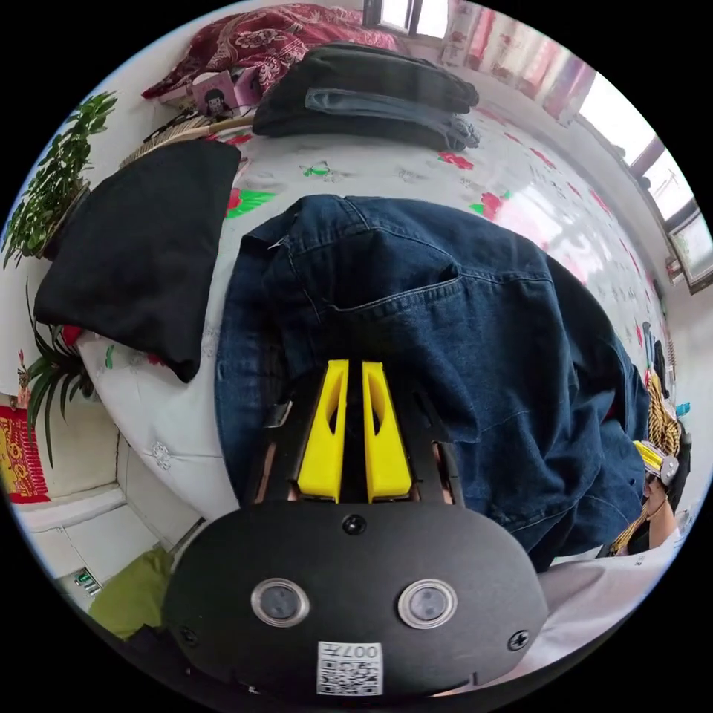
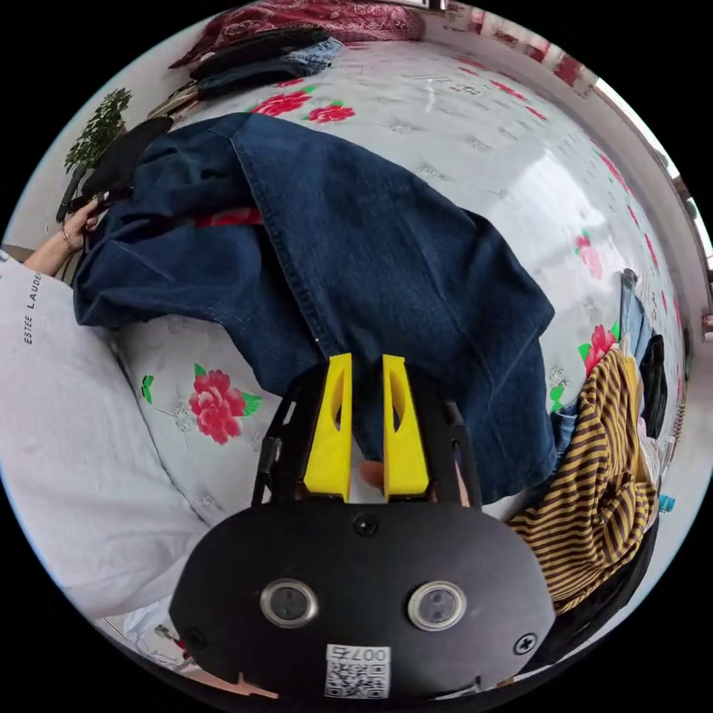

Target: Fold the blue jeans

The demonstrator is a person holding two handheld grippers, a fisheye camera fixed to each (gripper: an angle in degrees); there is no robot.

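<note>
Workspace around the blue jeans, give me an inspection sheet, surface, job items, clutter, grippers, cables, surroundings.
Surface: white floral bedspread, smooth.
Job's things: blue jeans spread out and rumpled, waist end toward the left gripper, not yet folded.
Clutter: black garment beside the jeans; dark folded clothes further off; striped garment at the bed edge.
Grippers: left gripper jaws nearly together over the denim near the pocket, grip unclear; right gripper jaws close together at a leg's edge, grip unclear.
Cables: nothing seen.
Surroundings: potted plant, red patterned bedding, windows.
</note>
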